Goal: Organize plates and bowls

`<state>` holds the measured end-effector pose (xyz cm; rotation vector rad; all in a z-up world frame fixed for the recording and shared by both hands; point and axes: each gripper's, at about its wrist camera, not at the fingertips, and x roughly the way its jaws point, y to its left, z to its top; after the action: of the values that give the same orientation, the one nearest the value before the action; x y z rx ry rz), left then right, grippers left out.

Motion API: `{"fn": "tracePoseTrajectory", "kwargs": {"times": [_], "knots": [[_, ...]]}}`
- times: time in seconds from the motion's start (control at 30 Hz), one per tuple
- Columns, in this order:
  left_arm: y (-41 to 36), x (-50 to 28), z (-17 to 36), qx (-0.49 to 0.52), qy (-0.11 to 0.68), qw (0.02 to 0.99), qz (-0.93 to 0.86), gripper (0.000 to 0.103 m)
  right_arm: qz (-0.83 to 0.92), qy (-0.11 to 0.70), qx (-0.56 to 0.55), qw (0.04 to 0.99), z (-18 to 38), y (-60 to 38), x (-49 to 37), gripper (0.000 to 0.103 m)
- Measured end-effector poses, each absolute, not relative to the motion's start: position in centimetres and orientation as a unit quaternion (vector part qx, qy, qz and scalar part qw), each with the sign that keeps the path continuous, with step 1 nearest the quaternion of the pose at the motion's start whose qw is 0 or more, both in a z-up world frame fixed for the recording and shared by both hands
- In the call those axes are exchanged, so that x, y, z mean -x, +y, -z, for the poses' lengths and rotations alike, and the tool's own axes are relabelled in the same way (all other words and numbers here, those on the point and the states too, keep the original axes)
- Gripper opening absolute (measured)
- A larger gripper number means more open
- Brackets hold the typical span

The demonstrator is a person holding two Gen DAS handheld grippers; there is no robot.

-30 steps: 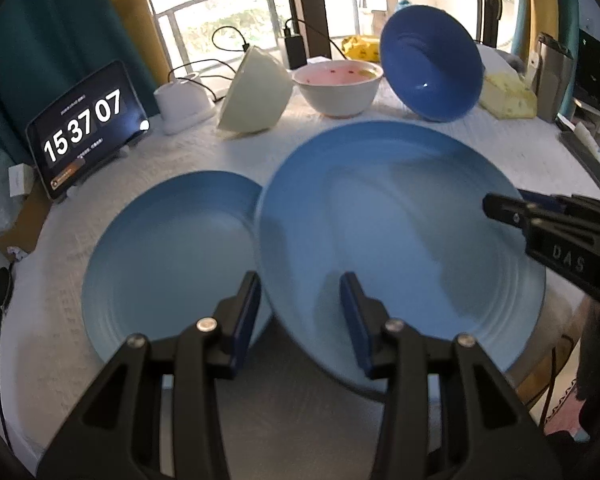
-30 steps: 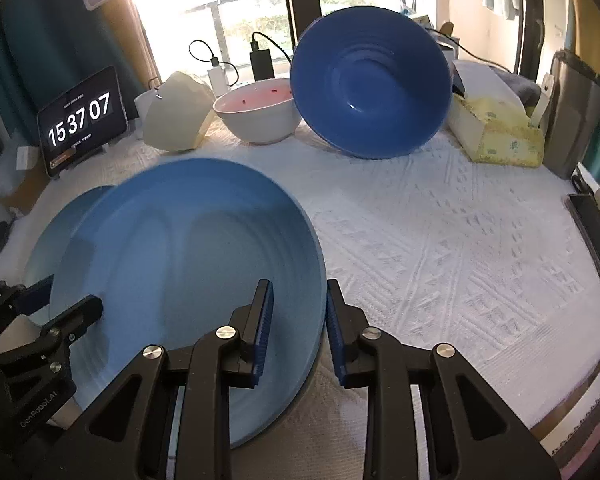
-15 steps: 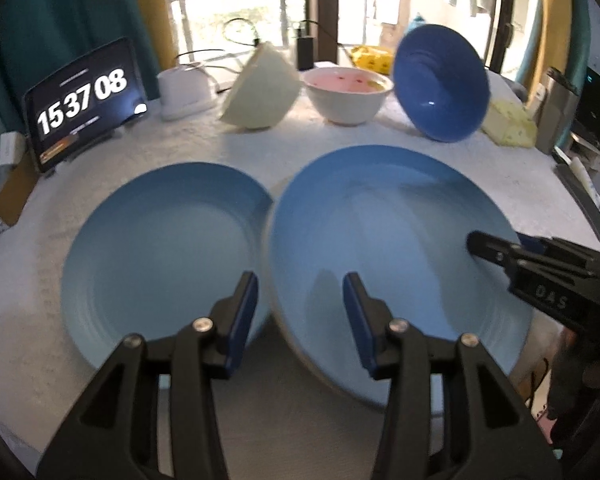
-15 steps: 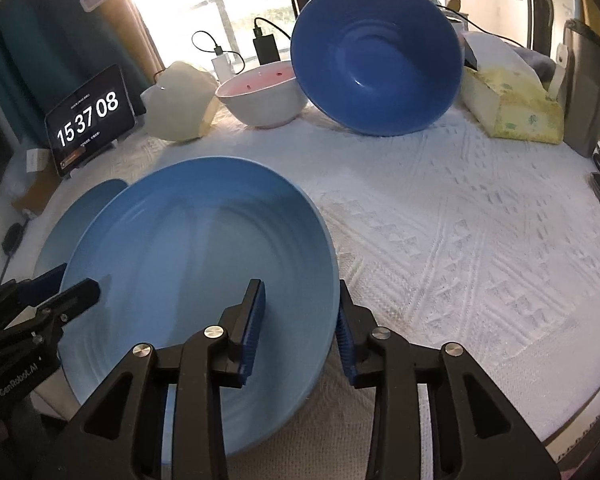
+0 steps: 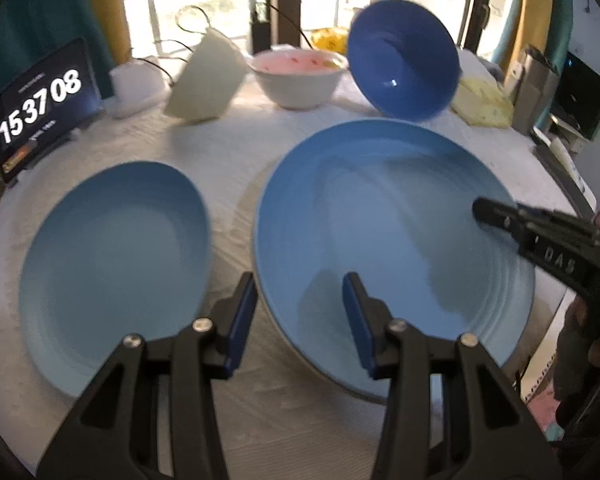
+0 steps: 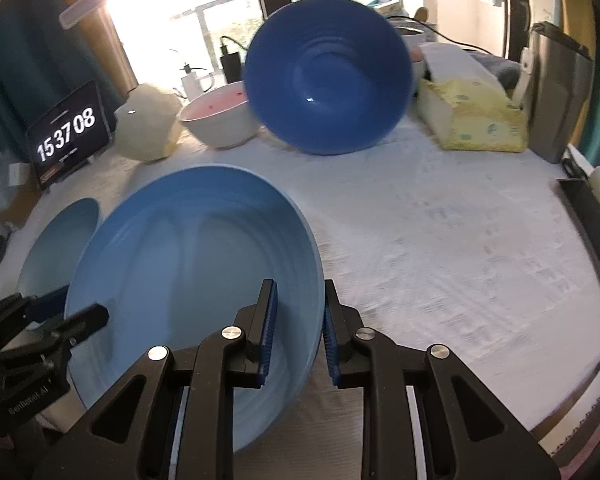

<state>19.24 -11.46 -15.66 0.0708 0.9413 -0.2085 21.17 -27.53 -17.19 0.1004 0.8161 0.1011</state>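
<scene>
Plates lay side by side on the white textured tablecloth point(image 6: 440, 240): a smaller light-blue plate point(image 5: 116, 256) to the left and a large blue plate point(image 5: 384, 216) to the right, with a strip of cloth showing between them. The large plate hung partly over the near edge of the table.

The left gripper point(image 5: 298, 320) was spread wide, its blue-padded fingers point(image 5: 242, 316) straddling the near-left rim of the large plate without visibly pressing it. One finger sat over the gap between the two plates, the other over the large plate's inner surface.

The right gripper point(image 6: 298, 330) straddled the right-hand rim of the same large plate point(image 6: 188, 280), one ribbed blue pad inside the rim and one outside. A gap showed on each side of the rim, so the pads stood apart rather than pinching. From the left wrist view its black fingers reached in over the plate from the right point(image 5: 540, 236).

At the back of the table a dark blue bowl point(image 6: 328, 76) stood tilted on its edge, its hollow facing forward. Just left of it sat a white bowl point(image 6: 220, 120) with a pinkish inside, upright. Further left a cream bowl point(image 6: 148, 130) lay tipped over. A tablet clock point(image 6: 70, 134) reading 15 37 08 leaned at the far left, and a yellow patterned tissue box point(image 6: 480, 120) rested to the right of the dark blue bowl.
</scene>
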Motion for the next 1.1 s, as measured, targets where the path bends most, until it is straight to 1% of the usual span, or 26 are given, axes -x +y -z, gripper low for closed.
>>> {"fn": "tracePoseTrajectory", "kwargs": {"times": [0.17, 0.33, 0.37, 0.47, 0.57, 0.8, 1.1], "knots": [[-11.6, -19.6, 15.8, -0.026, 0.456, 0.883, 0.105, 0.046, -0.035, 0.399, -0.046, 0.915, 17.4, -27.9, -21.3, 0.024], [-10.6, -19.3, 14.8, -0.018, 0.437, 0.894, 0.095, 0.046, -0.025, 0.404, -0.042, 0.914, 17.1, -27.6, -21.6, 0.026], [-10.3, -19.2, 14.5, -0.015, 0.432, 0.897, 0.094, 0.047, -0.023, 0.402, -0.041, 0.914, 17.0, -27.5, -21.5, 0.027], [-9.5, -18.9, 13.9, -0.007, 0.422, 0.902, 0.090, 0.047, -0.017, 0.390, -0.035, 0.920, 16.2, -27.4, -21.2, 0.037], [-8.6, -18.6, 13.2, 0.002, 0.412, 0.907, 0.085, 0.047, -0.006, 0.378, -0.034, 0.925, 15.2, -27.3, -20.9, 0.041], [-6.9, -18.1, 12.1, 0.019, 0.392, 0.916, 0.077, 0.048, -0.007, 0.348, -0.027, 0.937, 12.8, -26.0, -20.3, 0.043], [-3.3, -17.5, 10.1, 0.038, 0.361, 0.930, 0.051, 0.050, -0.034, 0.344, -0.003, 0.938, 11.6, -22.6, -20.7, 0.044]]}}
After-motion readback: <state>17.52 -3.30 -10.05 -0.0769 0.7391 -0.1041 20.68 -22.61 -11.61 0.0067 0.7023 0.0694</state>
